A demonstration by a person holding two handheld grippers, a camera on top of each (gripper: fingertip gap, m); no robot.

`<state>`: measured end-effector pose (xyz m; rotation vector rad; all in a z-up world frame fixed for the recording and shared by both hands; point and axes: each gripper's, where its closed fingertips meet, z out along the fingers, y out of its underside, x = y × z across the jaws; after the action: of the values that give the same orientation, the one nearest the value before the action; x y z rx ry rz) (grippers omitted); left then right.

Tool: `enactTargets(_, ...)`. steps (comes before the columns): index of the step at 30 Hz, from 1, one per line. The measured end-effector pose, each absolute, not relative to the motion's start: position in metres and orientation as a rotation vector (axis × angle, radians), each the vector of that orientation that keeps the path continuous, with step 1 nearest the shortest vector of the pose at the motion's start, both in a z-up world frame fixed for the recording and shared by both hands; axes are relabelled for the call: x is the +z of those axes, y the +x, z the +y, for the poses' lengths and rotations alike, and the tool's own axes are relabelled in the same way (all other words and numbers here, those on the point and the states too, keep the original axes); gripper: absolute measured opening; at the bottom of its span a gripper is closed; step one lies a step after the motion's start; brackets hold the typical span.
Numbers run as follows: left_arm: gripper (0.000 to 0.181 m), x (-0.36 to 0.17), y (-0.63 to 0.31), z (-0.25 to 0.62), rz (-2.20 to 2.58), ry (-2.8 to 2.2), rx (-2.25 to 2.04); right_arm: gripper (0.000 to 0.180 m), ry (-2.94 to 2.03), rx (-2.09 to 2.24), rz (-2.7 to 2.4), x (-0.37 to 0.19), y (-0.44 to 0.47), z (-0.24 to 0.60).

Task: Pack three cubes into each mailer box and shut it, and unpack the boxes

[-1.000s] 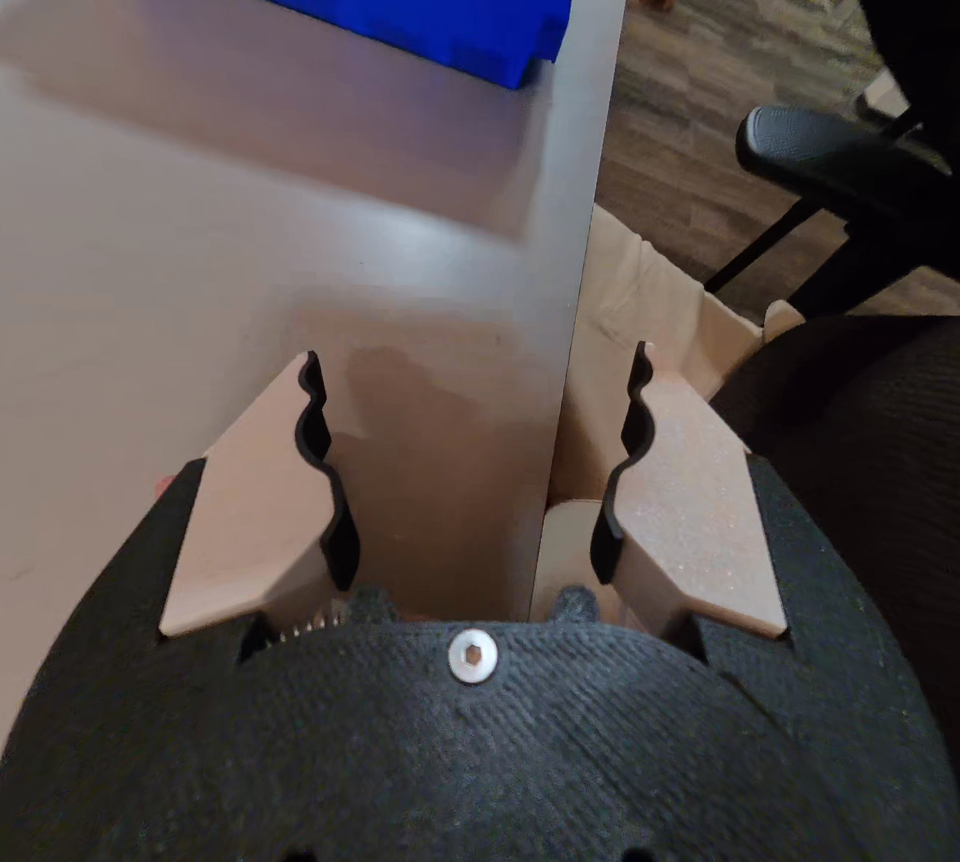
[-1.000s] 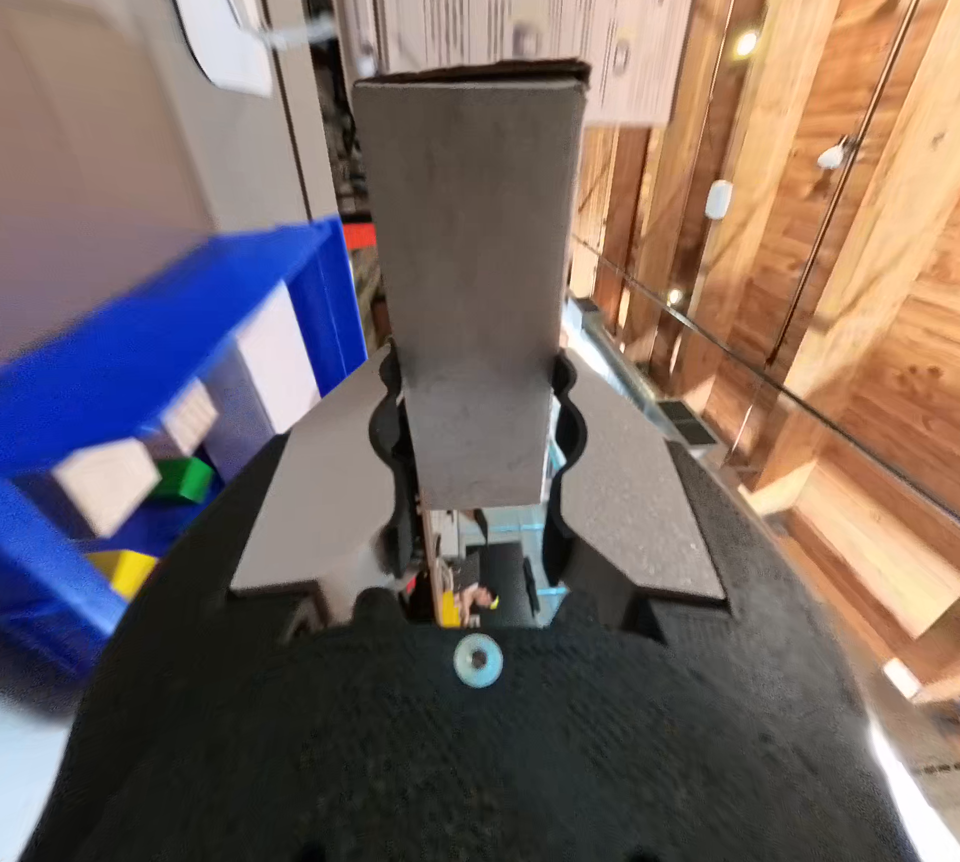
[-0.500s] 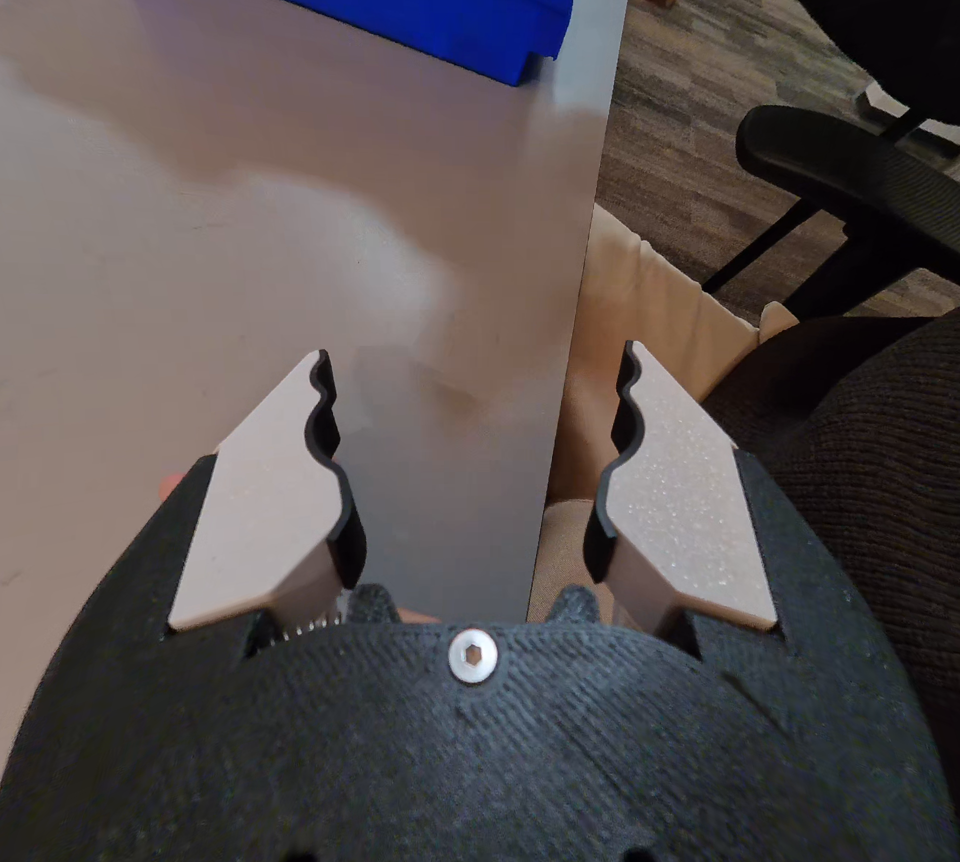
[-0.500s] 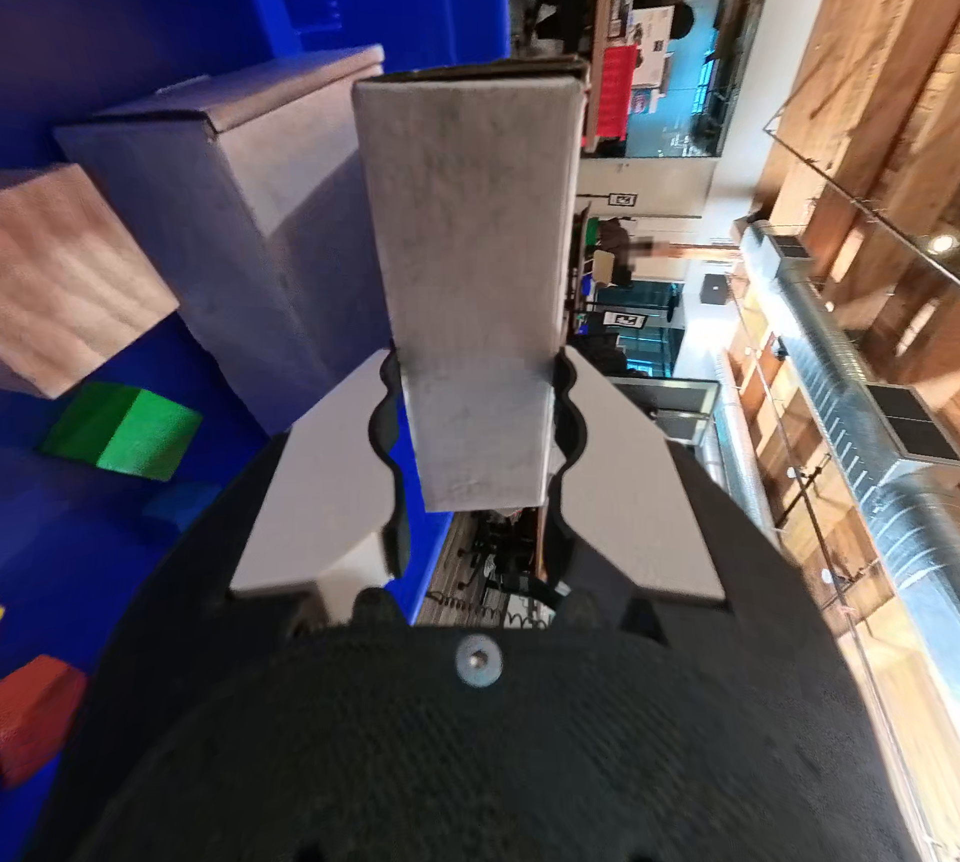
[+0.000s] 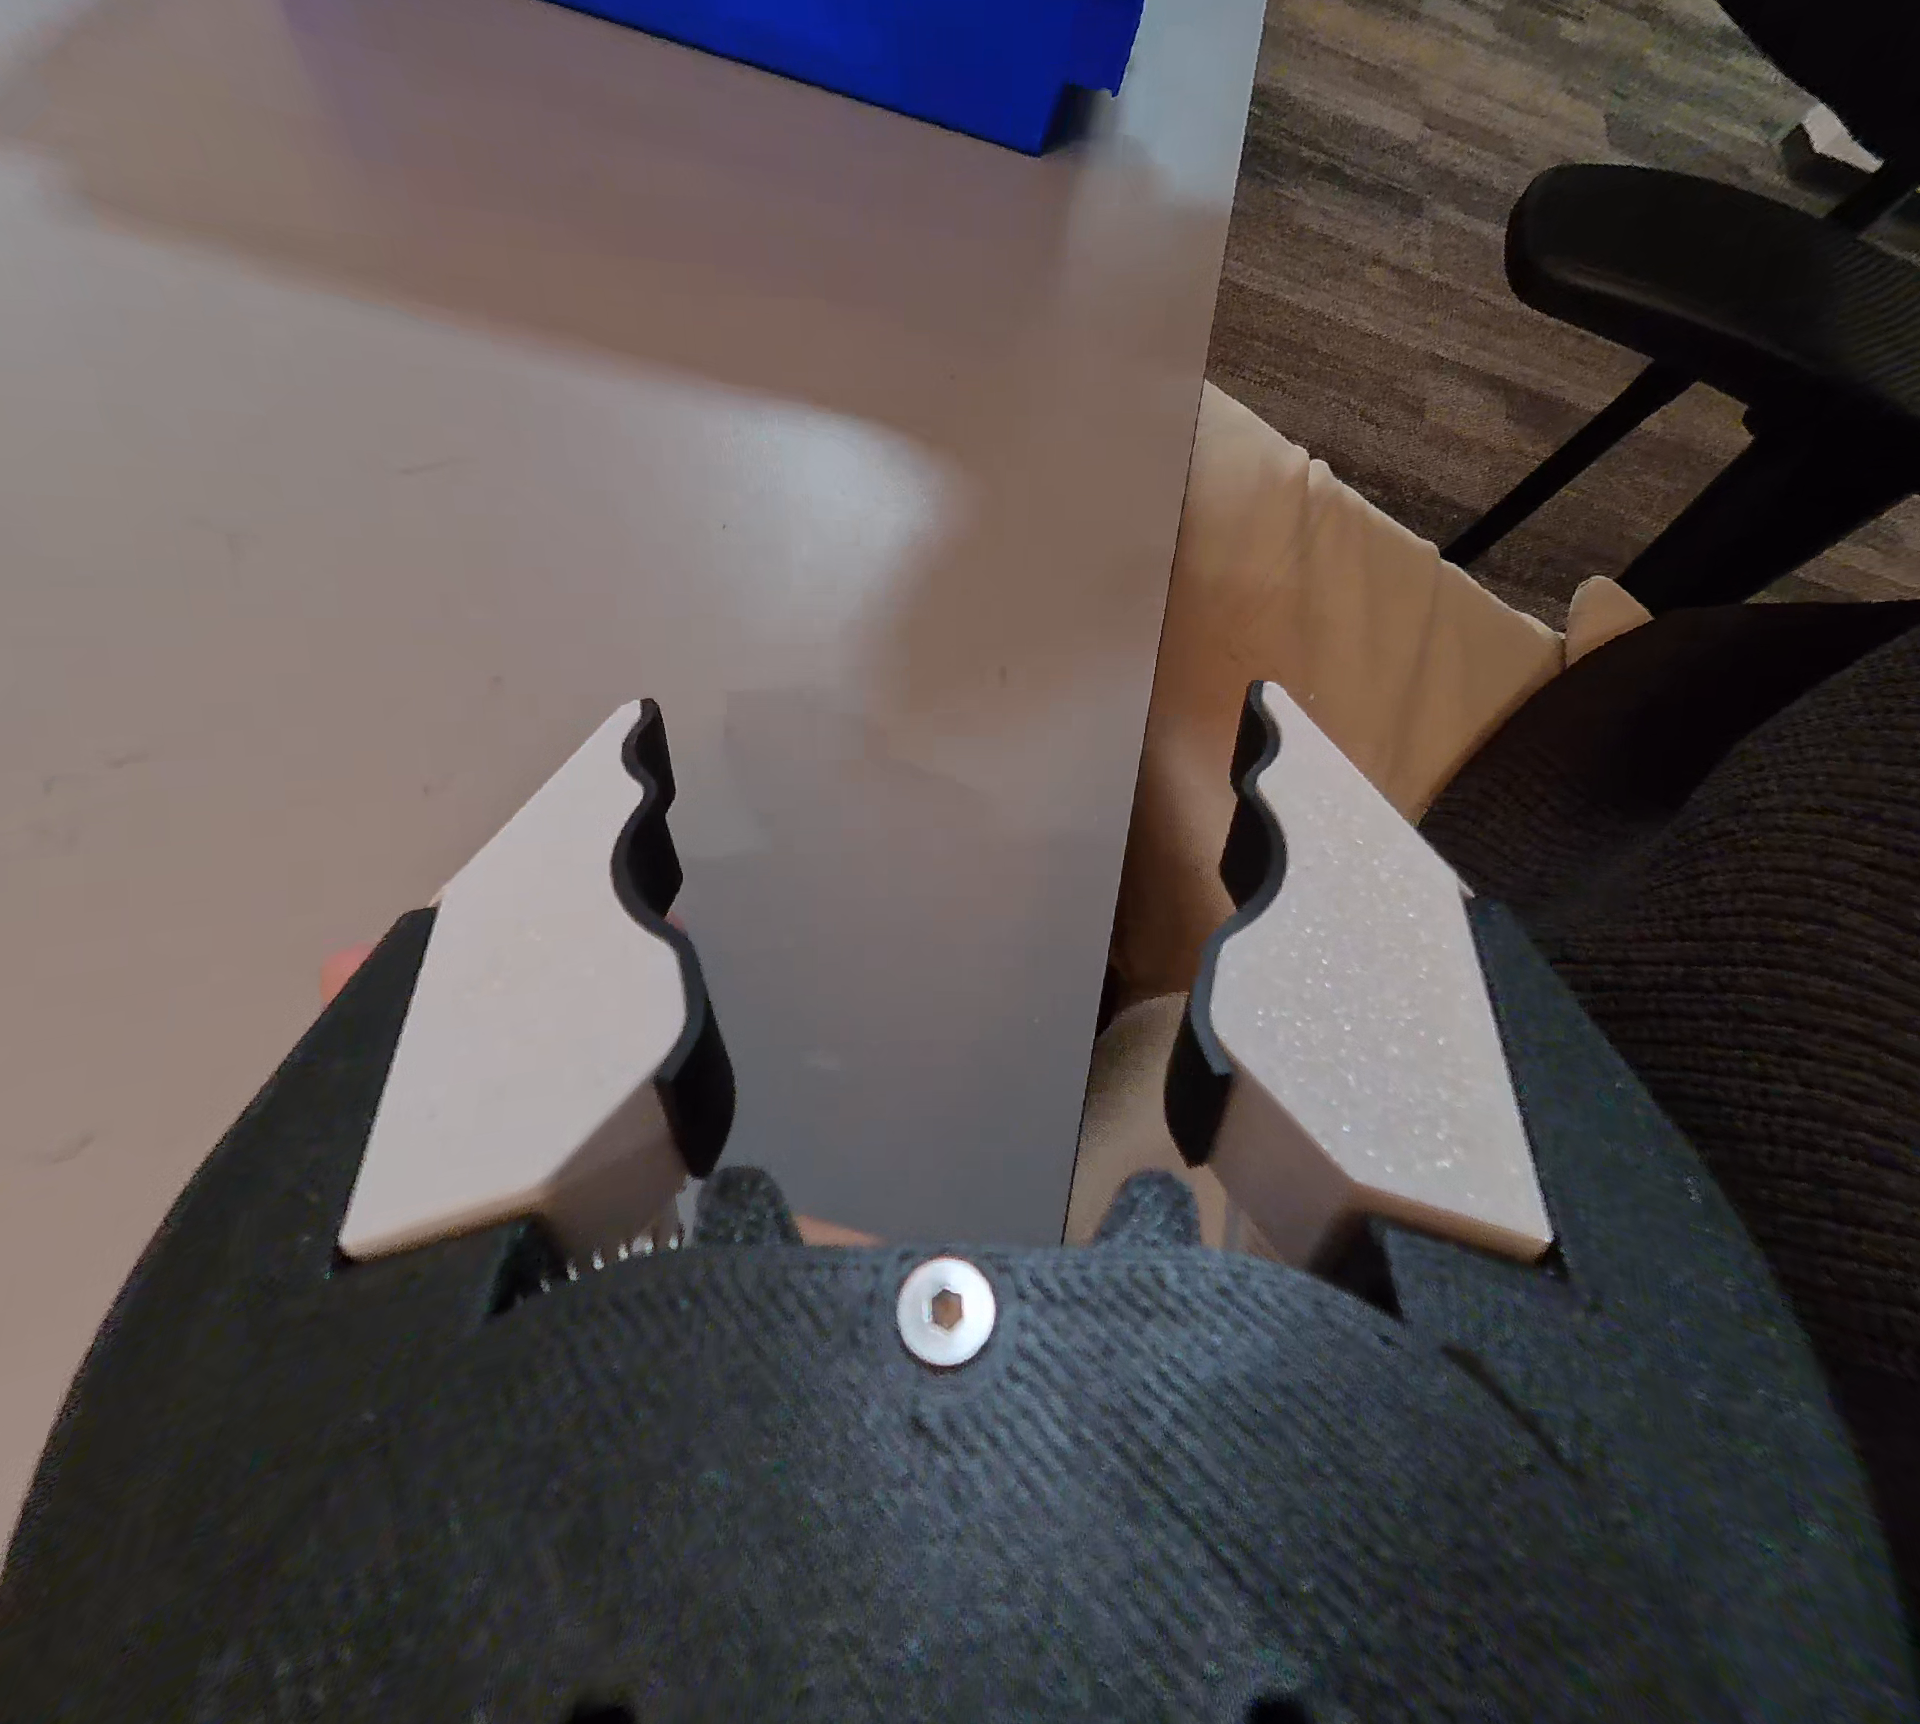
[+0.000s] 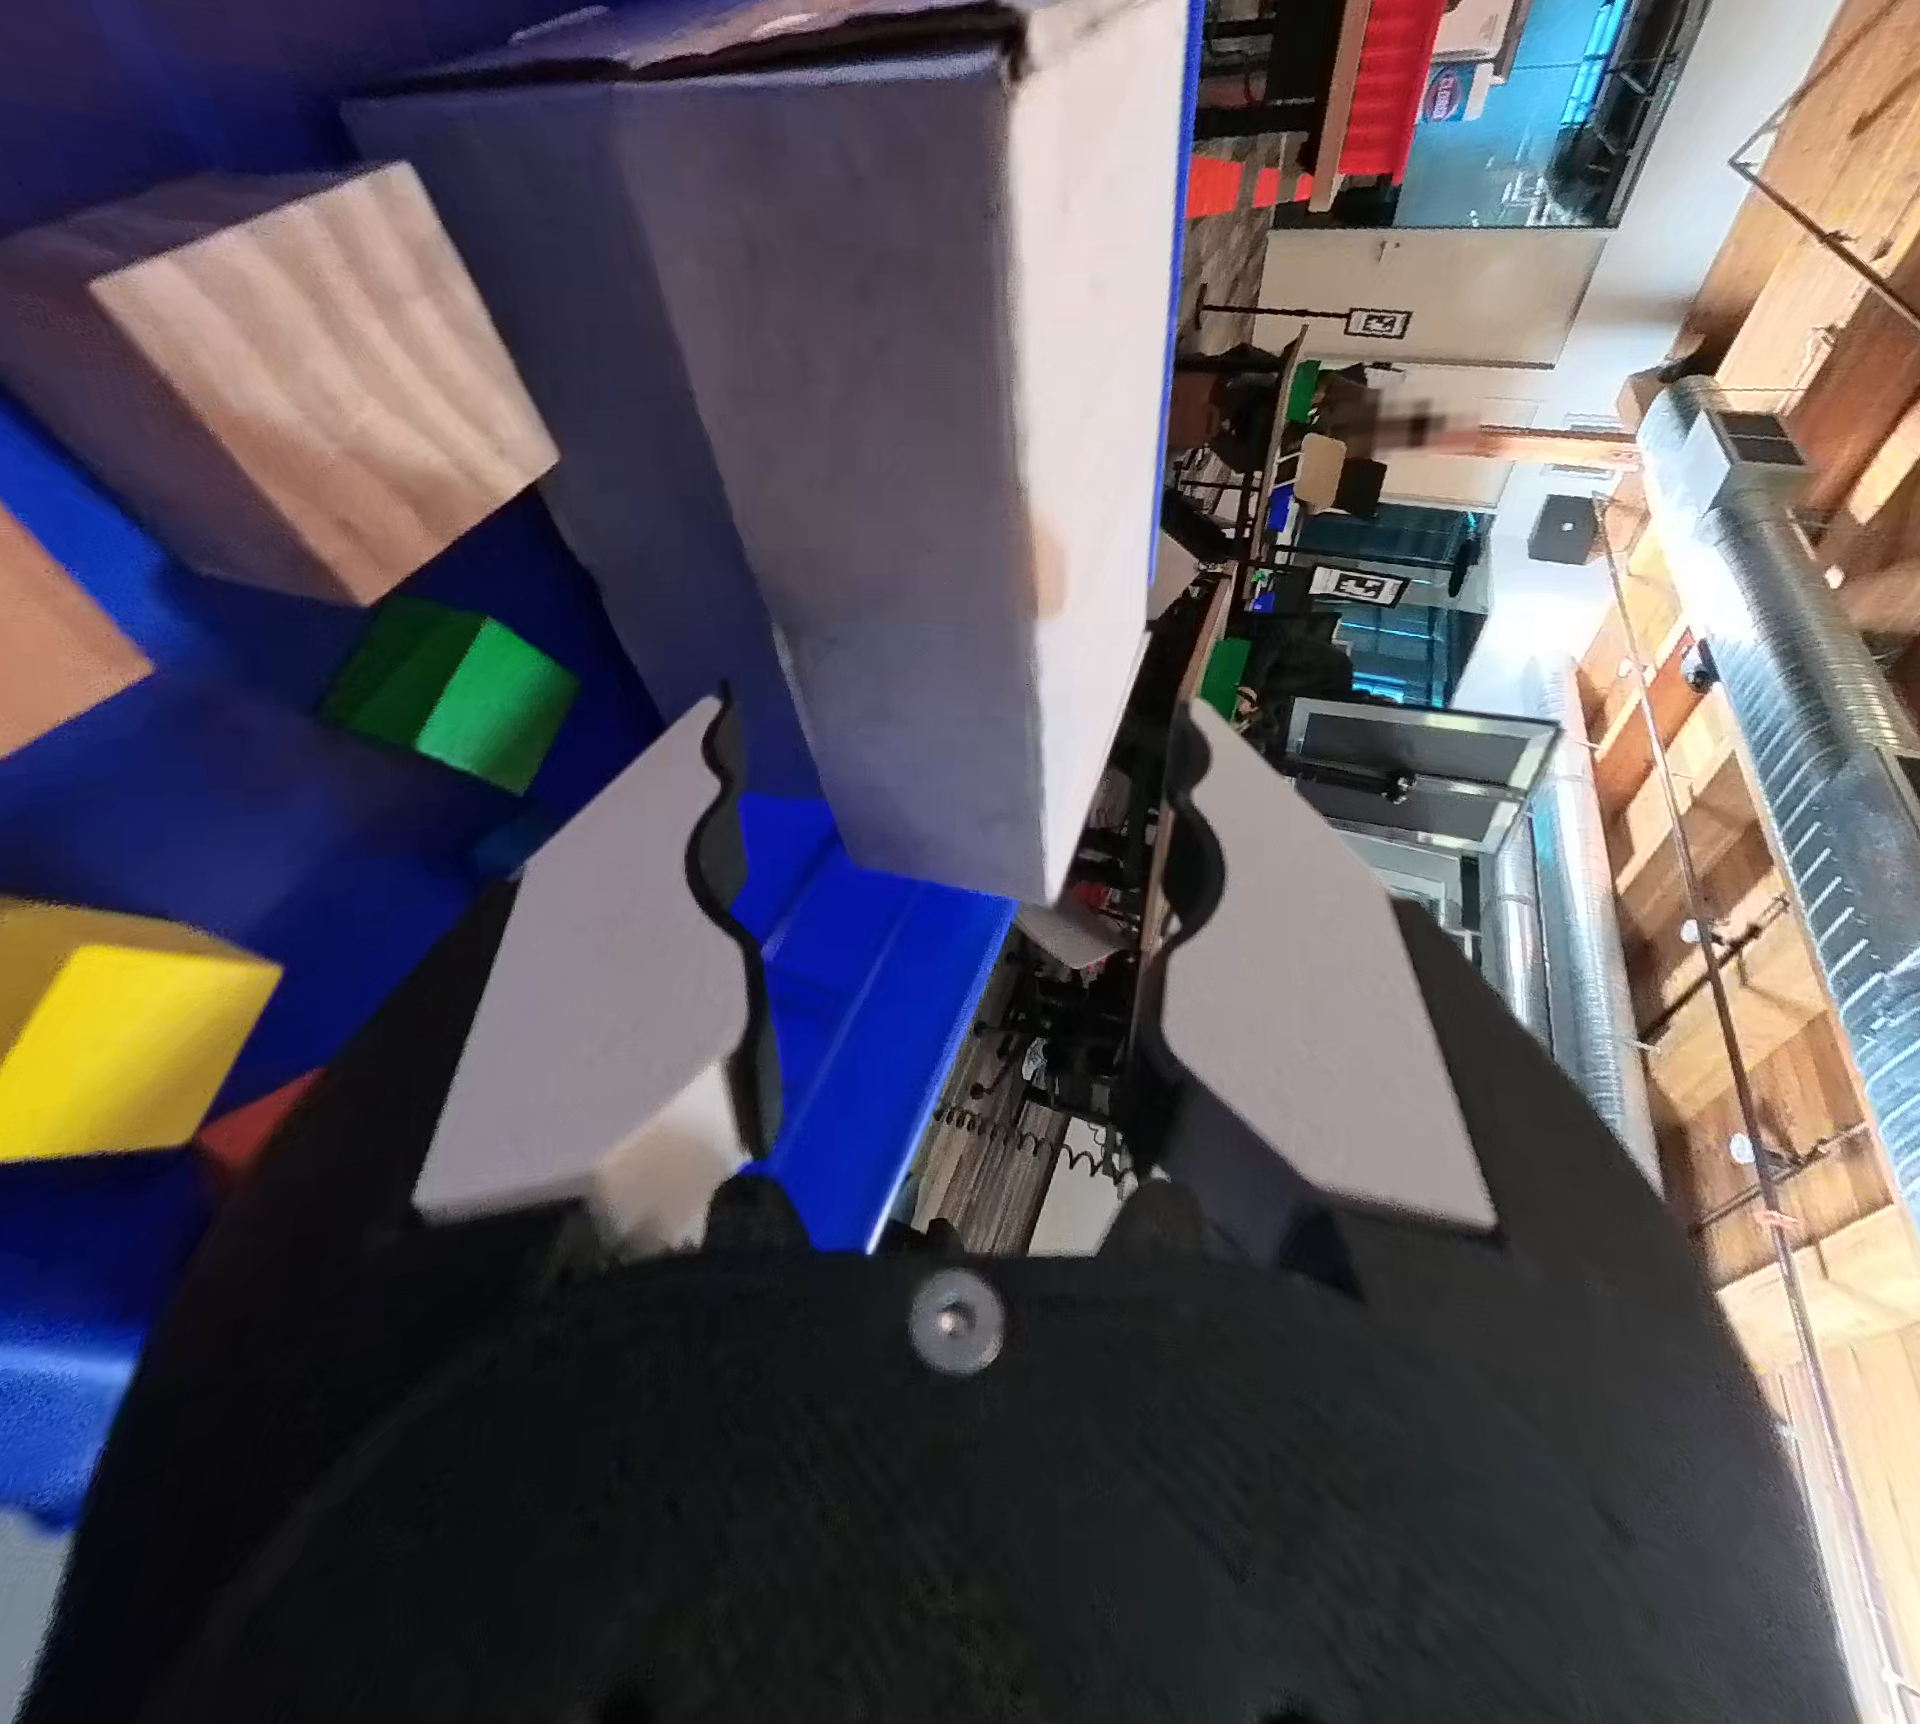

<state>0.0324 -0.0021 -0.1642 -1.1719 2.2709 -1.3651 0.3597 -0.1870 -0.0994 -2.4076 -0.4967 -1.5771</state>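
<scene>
The right gripper (image 6: pixel 951 853), clamped on the box (image 6: pixel 914 427) half a second ago, is now gaping wide and seemingly letting it drop upper-centre into the blue bin (image 6: pixel 894 978), while the left gripper (image 5: pixel 951 801) is idling open and empty over the table (image 5: pixel 520 427).

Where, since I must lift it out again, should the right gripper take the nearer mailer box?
Probably take the nearer mailer box by its near end, fingers across the grey face, with the right gripper coming straight ahead. That end juts free over the blue bin rim, between the open fingers. Farther up, a second mailer box crowds its left side.
</scene>
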Motion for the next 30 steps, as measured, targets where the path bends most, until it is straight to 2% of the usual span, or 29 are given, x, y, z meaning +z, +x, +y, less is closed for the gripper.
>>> enactTargets(1, 0.106, -0.164, 0.032, -0.002, 2.272, -1.168, -1.36, 0.081, -2.394, -1.586, -0.484, -0.096, 0.355, -0.19)
enactTargets(8, 0.105, -0.166, 0.033, -0.002, 2.276, -1.175, -1.347, 0.068, -2.226, -1.523, -0.29, -0.073, 0.318, -0.198)
enactTargets(10, 0.105, -0.165, 0.034, -0.002, 2.264, -1.172, -1.346, 0.069, -2.127, -1.418, -0.077, -0.059, 0.314, -0.203)
enactTargets(13, 0.105, -0.165, 0.035, -0.001, 2.252, -1.165, -1.329, 0.077, -1.828, -1.029, 0.415, -0.033, 0.314, -0.221)
enactTargets(15, 0.104, -0.165, 0.035, -0.001, 2.248, -1.168, -1.316, 0.075, -1.663, -0.879, 0.589, -0.025, 0.322, -0.244)
enactTargets(16, 0.104, -0.166, 0.035, -0.001, 2.254, -1.171, -1.313, 0.066, -1.624, -0.88, 0.67, -0.026, 0.33, -0.263)
enactTargets(17, 0.104, -0.167, 0.033, -0.001, 2.264, -1.173, -1.309, 0.05, -1.605, -0.88, 0.729, -0.029, 0.335, -0.278)
enactTargets(19, 0.103, -0.168, 0.032, -0.001, 2.273, -1.17, -1.298, 0.04, -1.646, -0.828, 0.816, -0.049, 0.342, -0.296)
enactTargets(22, 0.103, -0.169, 0.033, -0.002, 2.275, -1.169, -1.291, 0.051, -1.81, -0.737, 0.929, -0.094, 0.347, -0.307)
enactTargets(25, 0.103, -0.169, 0.033, -0.001, 2.275, -1.175, -1.286, 0.053, -1.844, -0.671, 0.963, -0.114, 0.35, -0.302)
enactTargets(27, 0.102, -0.17, 0.034, -0.001, 2.274, -1.175, -1.284, 0.049, -1.864, -0.61, 0.989, -0.127, 0.351, -0.295)
enactTargets(30, 0.102, -0.17, 0.034, -0.002, 2.279, -1.178, -1.281, 0.03, -1.764, -0.483, 1.023, -0.128, 0.353, -0.282)
